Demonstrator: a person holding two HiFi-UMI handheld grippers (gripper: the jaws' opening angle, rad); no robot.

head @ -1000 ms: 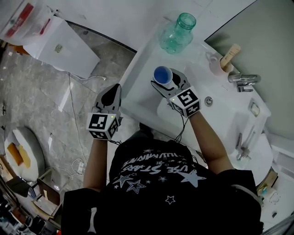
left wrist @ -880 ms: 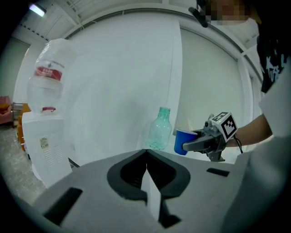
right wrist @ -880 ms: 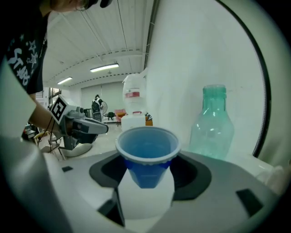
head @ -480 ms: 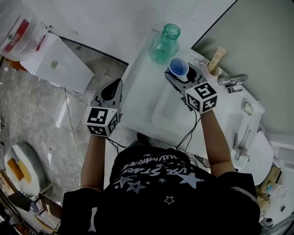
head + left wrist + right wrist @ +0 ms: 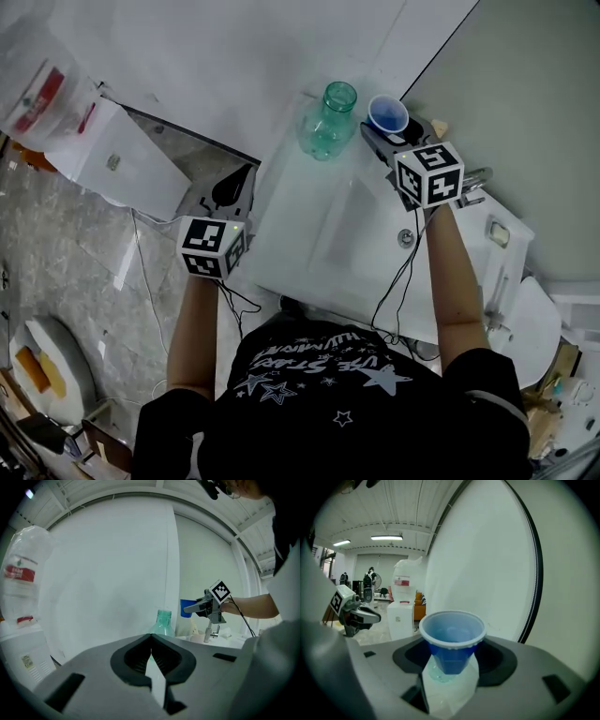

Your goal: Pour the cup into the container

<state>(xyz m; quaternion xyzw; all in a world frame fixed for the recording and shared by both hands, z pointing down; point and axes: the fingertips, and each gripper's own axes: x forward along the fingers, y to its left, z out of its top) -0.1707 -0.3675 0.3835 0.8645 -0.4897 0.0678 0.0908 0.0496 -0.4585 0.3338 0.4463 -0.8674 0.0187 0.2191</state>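
Head view looks steeply down; left gripper view, nearly level, shares the bottle (image 5: 327, 122).

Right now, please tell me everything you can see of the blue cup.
The blue cup is small and tapered, plastic by its look, with a paler rolled rim. It stands upright, mouth up, in the air over the white counter. Its lower body is clamped between the jaws of the right hand-held gripper, and nothing else touches it. The green bottle stands close beside it, apart. Whether the cup holds liquid I cannot tell.
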